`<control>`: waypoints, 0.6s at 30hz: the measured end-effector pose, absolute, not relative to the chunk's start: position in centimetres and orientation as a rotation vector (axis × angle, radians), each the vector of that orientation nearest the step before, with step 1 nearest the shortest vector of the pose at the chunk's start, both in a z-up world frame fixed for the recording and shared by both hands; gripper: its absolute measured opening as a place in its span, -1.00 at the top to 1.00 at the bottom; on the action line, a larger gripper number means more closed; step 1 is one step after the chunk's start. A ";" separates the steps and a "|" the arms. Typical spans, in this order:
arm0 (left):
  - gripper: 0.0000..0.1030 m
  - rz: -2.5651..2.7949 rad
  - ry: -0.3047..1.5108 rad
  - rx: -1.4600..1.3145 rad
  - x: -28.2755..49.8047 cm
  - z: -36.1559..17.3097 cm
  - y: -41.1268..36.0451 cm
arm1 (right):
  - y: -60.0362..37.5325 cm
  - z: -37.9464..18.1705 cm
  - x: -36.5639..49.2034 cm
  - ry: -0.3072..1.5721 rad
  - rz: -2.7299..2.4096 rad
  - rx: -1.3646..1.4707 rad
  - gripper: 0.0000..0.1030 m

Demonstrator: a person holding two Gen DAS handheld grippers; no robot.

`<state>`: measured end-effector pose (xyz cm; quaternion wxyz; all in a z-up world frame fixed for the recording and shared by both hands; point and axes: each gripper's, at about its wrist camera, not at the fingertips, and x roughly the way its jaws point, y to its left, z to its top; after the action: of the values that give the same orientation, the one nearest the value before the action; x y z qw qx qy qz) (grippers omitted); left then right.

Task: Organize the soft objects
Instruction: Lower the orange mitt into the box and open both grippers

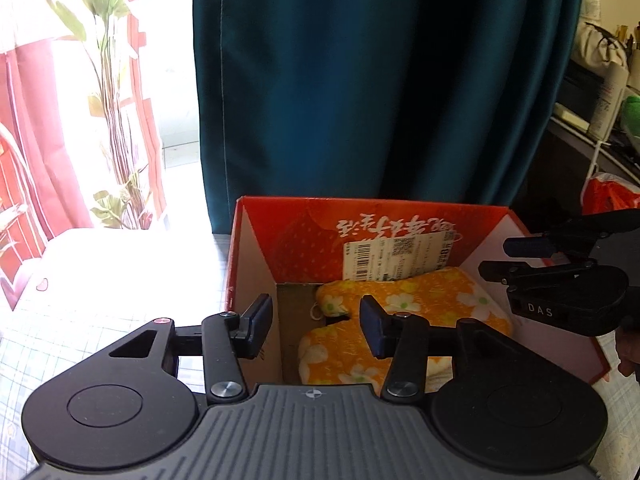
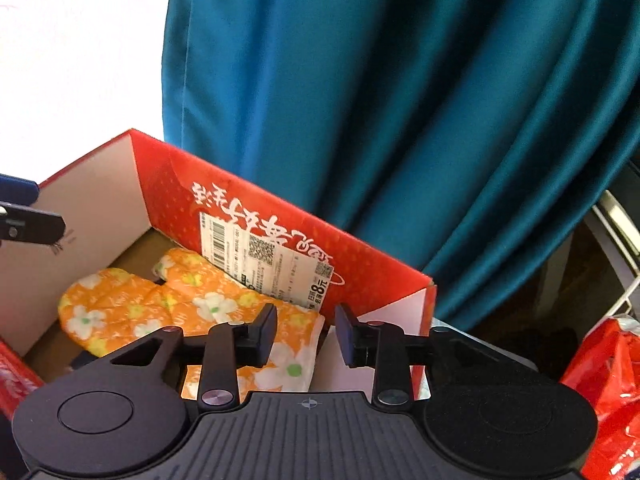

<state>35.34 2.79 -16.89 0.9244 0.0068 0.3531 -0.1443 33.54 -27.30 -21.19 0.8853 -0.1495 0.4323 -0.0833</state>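
The orange mitt (image 1: 404,320) lies in the red box (image 1: 256,232), just below both empty, spread claws, left claw (image 1: 316,326) and right claw (image 2: 306,334); its long side runs left to right.

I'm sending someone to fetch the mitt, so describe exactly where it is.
Find the dark teal curtain; before it stands an open red cardboard box. Lying on the box's floor is the orange quilted oven mitt, the only soft thing there, printed with white flowers.

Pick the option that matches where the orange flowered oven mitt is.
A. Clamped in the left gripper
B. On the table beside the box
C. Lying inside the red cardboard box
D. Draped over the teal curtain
C: the orange flowered oven mitt lies on the floor of the red cardboard box, with both grippers open and empty.
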 end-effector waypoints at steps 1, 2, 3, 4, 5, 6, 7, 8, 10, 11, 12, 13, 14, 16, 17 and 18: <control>0.02 -0.294 0.721 0.009 34.9 -16.7 2.8 | -27.0 -20.7 33.0 0.887 -0.169 -0.307 0.42; 0.02 -0.293 0.718 0.000 34.5 -16.4 2.8 | -26.9 -20.2 32.5 0.875 -0.162 -0.298 0.41; 0.01 -0.295 0.717 -0.010 34.0 -16.2 2.8 | -26.7 -19.8 32.0 0.860 -0.153 -0.285 0.38; 0.00 -0.297 0.714 -0.017 33.5 -16.0 2.8 | -26.5 -19.3 31.3 0.841 -0.140 -0.259 0.33; 0.00 -0.299 0.708 -0.020 33.0 -15.9 2.8 | -26.4 -19.0 30.9 0.828 -0.133 -0.240 0.15; -0.03 -0.299 0.701 -0.019 32.4 -15.7 2.9 | -26.3 -18.6 30.3 0.811 -0.131 -0.220 -0.08; -0.07 -0.296 0.696 -0.014 31.9 -15.6 2.9 | -26.2 -18.3 29.5 0.789 -0.130 -0.199 -0.16; -0.11 -0.294 0.693 -0.007 31.5 -15.5 2.9 | -26.1 -18.0 28.8 0.770 -0.130 -0.184 -0.24; -0.45 -0.299 0.678 0.003 30.4 -15.2 3.1 | -25.8 -17.6 27.2 0.747 -0.130 -0.159 -0.39; -0.56 -0.305 0.668 -0.001 29.9 -15.0 3.3 | -25.6 -17.5 26.4 0.737 -0.129 -0.148 -0.60; -0.76 -0.308 0.655 -0.007 29.3 -14.7 3.5 | -25.5 -17.3 25.7 0.728 -0.129 -0.137 -0.91; -0.86 -0.308 0.645 -0.012 28.7 -14.5 3.6 | -25.3 -17.2 24.8 0.716 -0.137 -0.127 -0.99; -0.87 -0.309 0.636 -0.013 28.2 -14.3 3.7 | -25.1 -17.2 24.0 0.702 -0.144 -0.120 -0.99; -0.91 -0.312 0.633 -0.001 27.2 -14.0 3.7 | -24.8 -17.0 22.5 0.683 -0.142 -0.109 -0.99; -0.93 -0.310 0.633 0.012 26.8 -14.0 3.6 | -24.6 -16.9 21.9 0.678 -0.140 -0.105 -0.99; -0.94 -0.307 0.631 0.028 26.3 -14.0 3.5 | -24.4 -16.8 21.3 0.673 -0.139 -0.103 -0.99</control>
<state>26.28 3.50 -14.02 0.9390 0.0136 0.3090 -0.1502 21.33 -24.41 -16.77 0.9403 -0.0507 0.3296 -0.0679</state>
